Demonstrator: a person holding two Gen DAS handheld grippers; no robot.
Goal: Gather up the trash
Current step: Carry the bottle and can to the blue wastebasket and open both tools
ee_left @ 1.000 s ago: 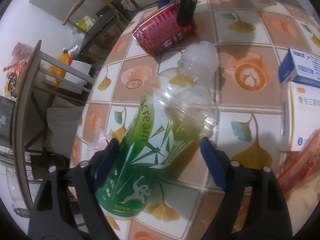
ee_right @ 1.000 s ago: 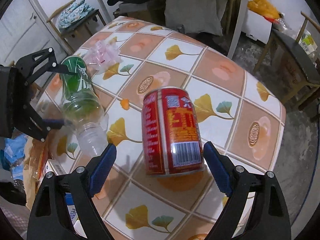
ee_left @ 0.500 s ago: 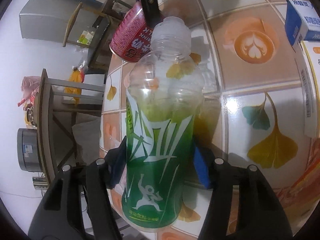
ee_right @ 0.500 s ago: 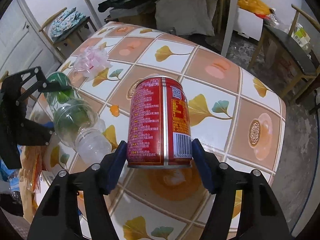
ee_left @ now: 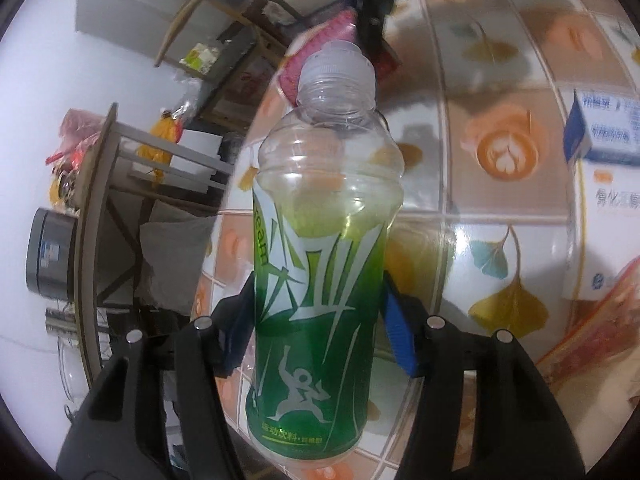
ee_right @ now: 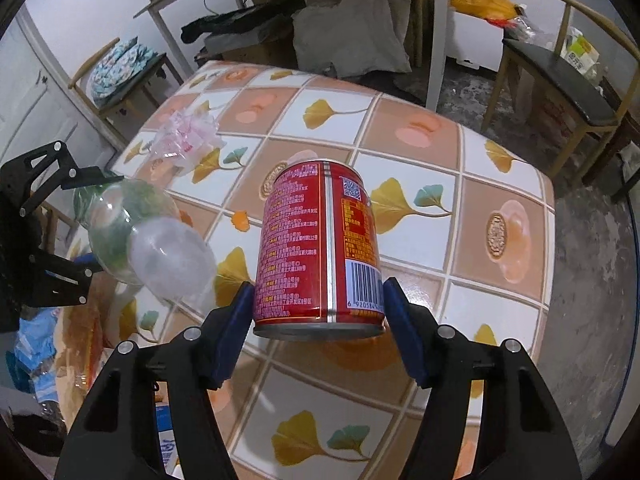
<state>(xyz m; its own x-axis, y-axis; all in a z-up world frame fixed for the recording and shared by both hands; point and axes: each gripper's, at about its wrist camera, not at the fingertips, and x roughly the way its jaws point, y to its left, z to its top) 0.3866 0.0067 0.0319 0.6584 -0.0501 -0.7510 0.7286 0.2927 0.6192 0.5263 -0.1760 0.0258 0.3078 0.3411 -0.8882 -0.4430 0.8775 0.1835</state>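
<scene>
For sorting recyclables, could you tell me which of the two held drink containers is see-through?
The green-labelled plastic bottle in the left gripper; the red can in the right gripper is opaque metal.

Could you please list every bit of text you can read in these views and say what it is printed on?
"ream", then "运动饮料": green bottle.
"6 92058", under the barcode: red can; its other print is too small.
Blue-and-white boxes: print too blurred to read.

Tiled table [ee_right: 420, 148], wooden chairs [ee_right: 560, 76] and a grey cushion [ee_right: 348, 36] behind
</scene>
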